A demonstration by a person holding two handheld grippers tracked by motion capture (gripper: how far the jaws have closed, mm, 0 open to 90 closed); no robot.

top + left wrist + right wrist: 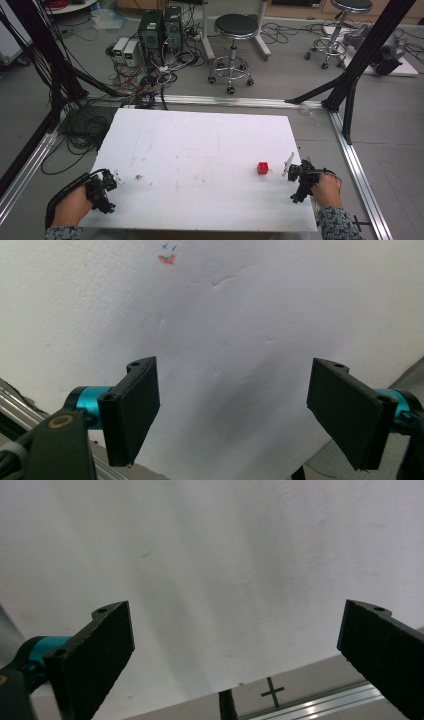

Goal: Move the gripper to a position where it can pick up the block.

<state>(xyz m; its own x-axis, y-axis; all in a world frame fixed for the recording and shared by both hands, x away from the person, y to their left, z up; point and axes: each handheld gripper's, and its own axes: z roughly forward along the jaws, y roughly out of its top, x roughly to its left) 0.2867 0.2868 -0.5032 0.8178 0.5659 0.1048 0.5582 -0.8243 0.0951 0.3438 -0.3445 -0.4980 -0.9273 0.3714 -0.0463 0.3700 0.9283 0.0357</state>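
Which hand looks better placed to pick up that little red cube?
Right, probably. The right hand-held gripper sits just beside the red cube, jaws open; the left hand-held gripper is across the board.

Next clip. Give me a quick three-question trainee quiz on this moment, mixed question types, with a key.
1. True or false: the red cube lies nearer the right tongs than the left tongs.
2. Multiple choice: the left tongs are A) shut on the cube, B) open over bare white board, C) shut and empty.
3. Fill in: in the right gripper view, the right tongs stand ____ with nothing between the jaws.

Key: 1 true; 2 B; 3 open.
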